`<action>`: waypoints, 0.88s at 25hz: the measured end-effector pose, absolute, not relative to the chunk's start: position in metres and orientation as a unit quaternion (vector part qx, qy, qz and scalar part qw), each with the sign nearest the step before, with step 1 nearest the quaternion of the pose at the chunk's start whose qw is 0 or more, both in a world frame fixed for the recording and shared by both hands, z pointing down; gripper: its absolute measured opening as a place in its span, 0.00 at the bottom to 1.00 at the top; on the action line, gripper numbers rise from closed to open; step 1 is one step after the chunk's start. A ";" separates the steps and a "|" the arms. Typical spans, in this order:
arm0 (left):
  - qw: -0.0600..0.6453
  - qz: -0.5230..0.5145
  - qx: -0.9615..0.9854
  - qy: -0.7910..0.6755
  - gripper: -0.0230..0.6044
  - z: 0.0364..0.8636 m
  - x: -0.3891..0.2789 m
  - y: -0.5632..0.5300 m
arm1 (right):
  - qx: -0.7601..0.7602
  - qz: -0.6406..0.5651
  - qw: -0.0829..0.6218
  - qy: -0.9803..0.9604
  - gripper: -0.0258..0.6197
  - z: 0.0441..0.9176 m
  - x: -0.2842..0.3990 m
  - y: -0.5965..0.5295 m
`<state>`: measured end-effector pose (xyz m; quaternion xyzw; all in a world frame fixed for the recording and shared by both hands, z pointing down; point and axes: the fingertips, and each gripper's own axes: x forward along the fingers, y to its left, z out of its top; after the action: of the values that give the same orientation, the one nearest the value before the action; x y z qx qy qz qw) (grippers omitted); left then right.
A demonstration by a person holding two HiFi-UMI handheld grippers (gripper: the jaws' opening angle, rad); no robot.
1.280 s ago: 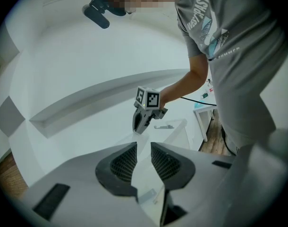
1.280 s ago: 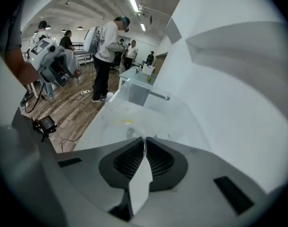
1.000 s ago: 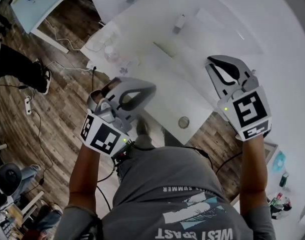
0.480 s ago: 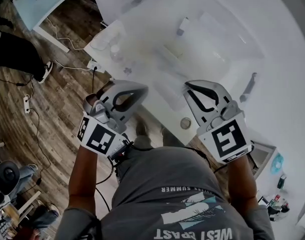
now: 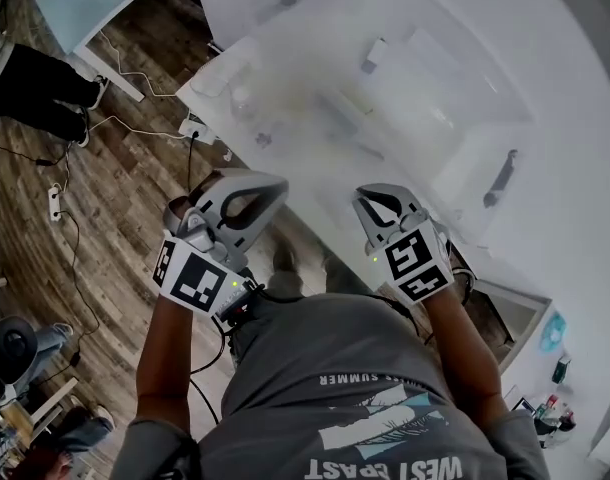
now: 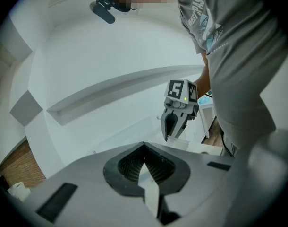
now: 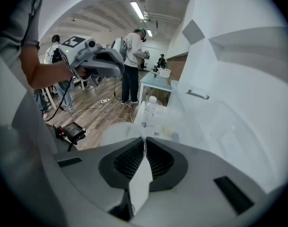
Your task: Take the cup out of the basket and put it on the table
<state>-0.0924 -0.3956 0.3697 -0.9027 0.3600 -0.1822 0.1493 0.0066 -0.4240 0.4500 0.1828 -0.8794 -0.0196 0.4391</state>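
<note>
Frankly, glare on the tabletop (image 5: 315, 168) hides the cup; I guess it's near the bottle (image 7: 150, 109). Both the left gripper (image 5: 280, 185) and right gripper (image 5: 362, 202) have jaws pinched shut, empty. I'd expect it light, rigid, slick: pinch the rim

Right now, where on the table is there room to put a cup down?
The bare near edge of the table, between the left gripper and right gripper. It is crowded at the left corner, around the bottle.

left gripper (image 5: 273, 188) — fingers together | right gripper (image 5: 367, 200) — fingers together
</note>
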 end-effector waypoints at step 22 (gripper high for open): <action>0.128 -0.194 -0.900 0.369 0.05 0.385 -0.106 -0.372 | 0.163 0.075 0.583 -0.792 0.08 0.623 0.055 -0.420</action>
<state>-0.1062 -0.3724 0.3848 -0.8999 0.3693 -0.1935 0.1283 0.0550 -0.4204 0.6227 0.1635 -0.7921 0.0748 0.5833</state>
